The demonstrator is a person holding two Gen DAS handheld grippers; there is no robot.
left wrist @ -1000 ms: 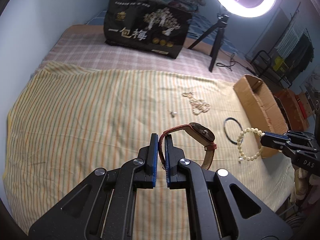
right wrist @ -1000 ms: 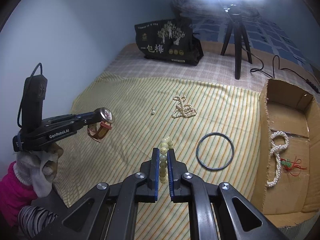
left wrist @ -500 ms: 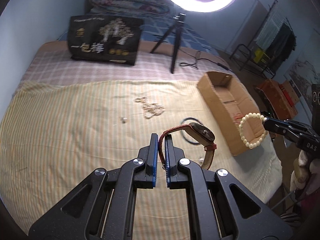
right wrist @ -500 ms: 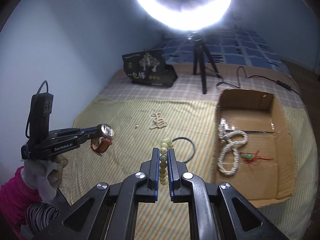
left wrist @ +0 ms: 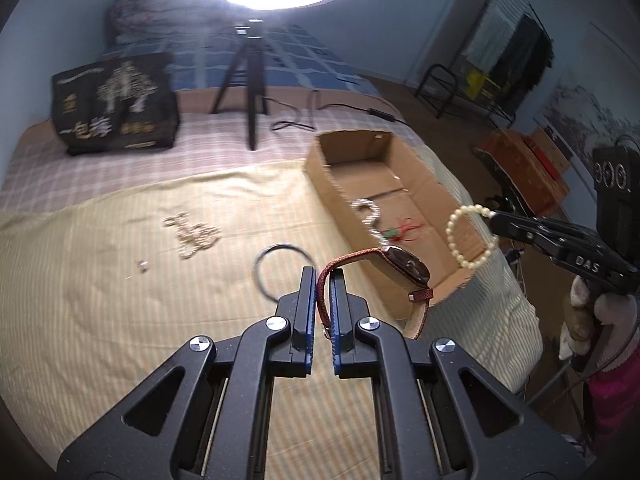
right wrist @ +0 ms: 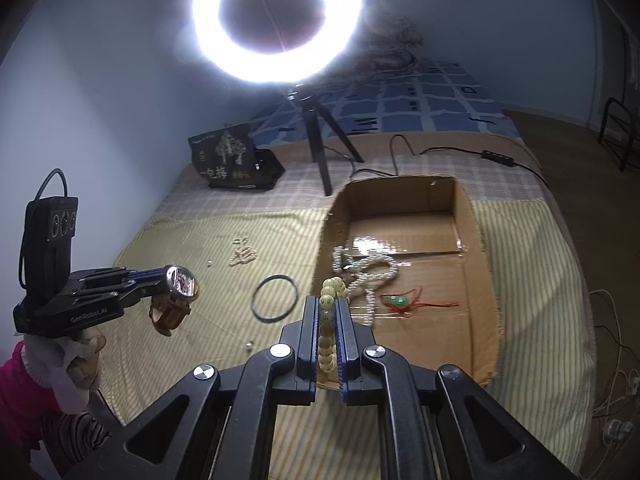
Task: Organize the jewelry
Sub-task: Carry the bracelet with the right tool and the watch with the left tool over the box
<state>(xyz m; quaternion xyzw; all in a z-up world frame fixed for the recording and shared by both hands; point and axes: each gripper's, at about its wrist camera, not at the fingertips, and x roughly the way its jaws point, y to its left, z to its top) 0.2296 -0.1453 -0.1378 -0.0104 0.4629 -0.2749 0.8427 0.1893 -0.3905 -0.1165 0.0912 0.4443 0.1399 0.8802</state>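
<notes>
One watch (left wrist: 404, 266) is pinched by the left gripper (left wrist: 323, 280), one bead bracelet (right wrist: 330, 322) by the right gripper (right wrist: 329, 312). Two items are seen in the box (right wrist: 476, 240): one pearl necklace (right wrist: 366, 270), one pendant (right wrist: 394, 302). One ring (right wrist: 275, 298) and one bead pile (right wrist: 242, 254) are left on the cloth (right wrist: 172, 248).

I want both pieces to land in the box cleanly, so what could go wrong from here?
1. The left gripper pinches only the strap of the watch; its heavy case hangs out sideways and might slip or swing.
2. The bead bracelet could land on the pearl necklace already in the box and tangle.
3. Both grippers head for one narrow box, so the right gripper might bump the left.
</notes>
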